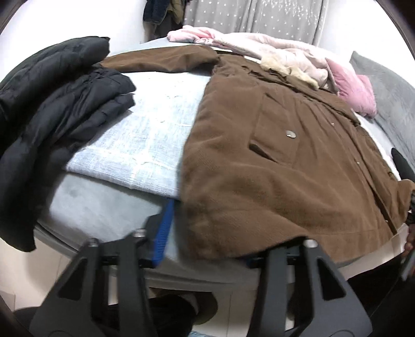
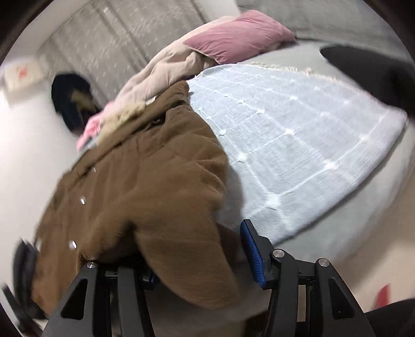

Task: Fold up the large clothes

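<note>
Left wrist, bed (image 1: 98, 207), blue blanket (image 1: 145, 145), curtain (image 1: 259, 18)

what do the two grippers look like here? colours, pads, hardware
Both match: left gripper and right gripper have matte black angular finger frames with triangular cut-outs, silver round bolt heads at the pivots, and ribbed blue pads on the inner faces. No cables or markings visible.

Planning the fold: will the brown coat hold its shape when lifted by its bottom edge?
Probably not: the brown coat drapes limply over the bed edge, so it should sag. It looks thick and padded, likely heavy. Its fuzzy cloth seems unlikely to slip.
</note>
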Motion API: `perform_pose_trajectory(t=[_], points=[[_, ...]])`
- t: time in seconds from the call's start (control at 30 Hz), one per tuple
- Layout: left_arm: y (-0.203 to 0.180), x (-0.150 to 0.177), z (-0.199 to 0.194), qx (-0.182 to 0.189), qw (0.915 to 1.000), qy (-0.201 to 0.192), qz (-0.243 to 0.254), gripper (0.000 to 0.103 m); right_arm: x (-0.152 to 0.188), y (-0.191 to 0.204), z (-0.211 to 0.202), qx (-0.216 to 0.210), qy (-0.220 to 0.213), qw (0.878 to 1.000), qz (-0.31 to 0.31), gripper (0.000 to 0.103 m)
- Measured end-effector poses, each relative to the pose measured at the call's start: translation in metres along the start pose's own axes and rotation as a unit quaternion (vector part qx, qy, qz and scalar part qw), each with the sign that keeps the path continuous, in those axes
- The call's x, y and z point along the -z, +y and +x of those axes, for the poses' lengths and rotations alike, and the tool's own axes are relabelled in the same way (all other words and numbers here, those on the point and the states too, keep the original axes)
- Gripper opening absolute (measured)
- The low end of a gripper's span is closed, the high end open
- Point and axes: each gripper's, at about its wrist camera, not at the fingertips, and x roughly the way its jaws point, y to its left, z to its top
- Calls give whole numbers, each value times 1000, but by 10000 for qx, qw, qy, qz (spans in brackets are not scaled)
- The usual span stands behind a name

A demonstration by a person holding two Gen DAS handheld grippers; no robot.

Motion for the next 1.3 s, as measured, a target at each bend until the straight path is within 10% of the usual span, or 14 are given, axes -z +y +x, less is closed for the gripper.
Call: perform_pose_trajectory(t=[0.07,0.37,0.53,0.67,0.9,1.07,1.3], points=[[-4,-5,-9,31,10000,-42,-9,12,3,5,2,11,-75,9997,-244,21],[-24,-91,-139,768,9881,-1316,-187,10,-70,57,-116,-657,-978,9886,-941,10],[-2,-62,-90,-387,9985,-370,-69,10,-80,35,-101,1091,-514,9825,-1423,8],[15,-15,-18,-377,9912,1257,-143,10,-50,-20,-36,1187,963,9826,-1052,9],[16,-13,-43,-334,9862,1577,370,13,-30,-31,-43,1042,1556,9727,-1371,16],[13,-19,-89,-238,9926,1008,641,51,-36,-28,-86,802,1673,9695,-1601,21],[-40,-74,-69,705,9940,217,808,63,-69,36,-73,254,1084,9750,-1922,49]])
